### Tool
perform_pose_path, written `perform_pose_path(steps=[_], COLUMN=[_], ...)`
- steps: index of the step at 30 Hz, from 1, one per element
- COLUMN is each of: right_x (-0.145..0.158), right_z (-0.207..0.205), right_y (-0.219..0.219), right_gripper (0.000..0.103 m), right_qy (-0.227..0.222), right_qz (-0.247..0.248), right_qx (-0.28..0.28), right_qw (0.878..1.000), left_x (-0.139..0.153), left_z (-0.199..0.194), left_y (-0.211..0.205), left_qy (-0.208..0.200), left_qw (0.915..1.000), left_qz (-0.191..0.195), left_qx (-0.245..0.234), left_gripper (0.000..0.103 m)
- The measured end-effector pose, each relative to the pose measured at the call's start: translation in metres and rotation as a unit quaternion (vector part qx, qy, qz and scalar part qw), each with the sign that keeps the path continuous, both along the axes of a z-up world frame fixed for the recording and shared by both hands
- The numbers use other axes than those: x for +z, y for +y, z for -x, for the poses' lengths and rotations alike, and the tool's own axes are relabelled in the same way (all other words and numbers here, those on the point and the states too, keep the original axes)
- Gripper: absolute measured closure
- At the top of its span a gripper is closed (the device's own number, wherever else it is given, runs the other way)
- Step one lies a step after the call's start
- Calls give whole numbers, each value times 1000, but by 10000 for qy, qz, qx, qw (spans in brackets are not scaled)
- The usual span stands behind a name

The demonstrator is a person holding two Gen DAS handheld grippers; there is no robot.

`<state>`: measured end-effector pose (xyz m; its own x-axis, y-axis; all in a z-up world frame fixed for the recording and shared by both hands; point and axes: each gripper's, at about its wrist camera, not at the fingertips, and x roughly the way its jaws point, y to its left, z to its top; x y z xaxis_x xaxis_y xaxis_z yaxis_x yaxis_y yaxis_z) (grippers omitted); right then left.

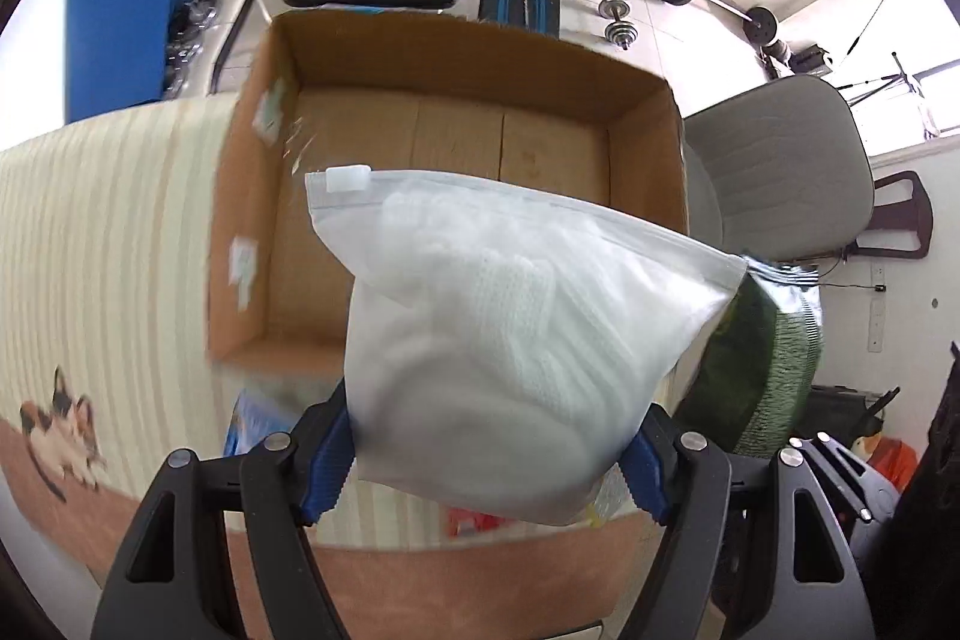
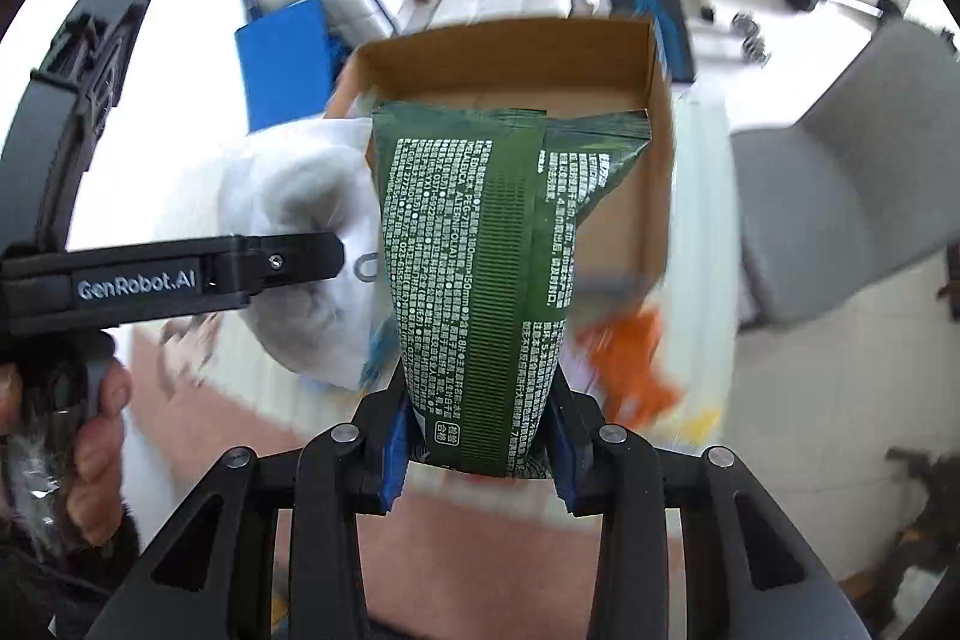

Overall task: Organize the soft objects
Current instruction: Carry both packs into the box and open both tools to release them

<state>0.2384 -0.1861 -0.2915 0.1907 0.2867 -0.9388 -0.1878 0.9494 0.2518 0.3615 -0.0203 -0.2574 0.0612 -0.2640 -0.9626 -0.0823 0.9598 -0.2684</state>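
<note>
You're mid-carry: left gripper (image 1: 489, 466) clamps the white zip bag (image 1: 510, 340), right gripper (image 2: 477, 451) the green pouch (image 2: 480, 280). Next, lower both into the cardboard box (image 1: 648, 100) ahead.

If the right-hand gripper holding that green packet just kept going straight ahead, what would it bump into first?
Probably the open brown cardboard box. The right gripper, shut on the green printed packet, points at the box's opening, so the packet would likely enter first and meet the box's inside. Depth is hard to judge in this blurred view.
</note>
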Motion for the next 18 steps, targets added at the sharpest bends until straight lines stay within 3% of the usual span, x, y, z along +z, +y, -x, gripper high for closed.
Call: perform_pose_path(steps=[3, 7, 12, 18], right_x=[-26, -32, -66, -94], right_z=[-49, -128, -199, -233], right_y=[11, 19, 22, 37], right_gripper=[63, 63, 63, 63], right_qy=[211, 475, 750, 936], right_qz=[147, 384, 457, 606], right_qx=[-120, -223, -360, -268], right_qw=[9996, 9979, 9955, 9934], left_x=[-37, -88, -133, -159], left_z=[-56, -108, -137, -152], left_y=[10, 13, 6, 9], left_qy=[118, 424, 802, 1005], left_qw=[9999, 9991, 9965, 9943], left_qz=[-68, 29, 134, 214], left_qx=[-54, -53, -173, -279], left_gripper=[30, 30, 30, 29])
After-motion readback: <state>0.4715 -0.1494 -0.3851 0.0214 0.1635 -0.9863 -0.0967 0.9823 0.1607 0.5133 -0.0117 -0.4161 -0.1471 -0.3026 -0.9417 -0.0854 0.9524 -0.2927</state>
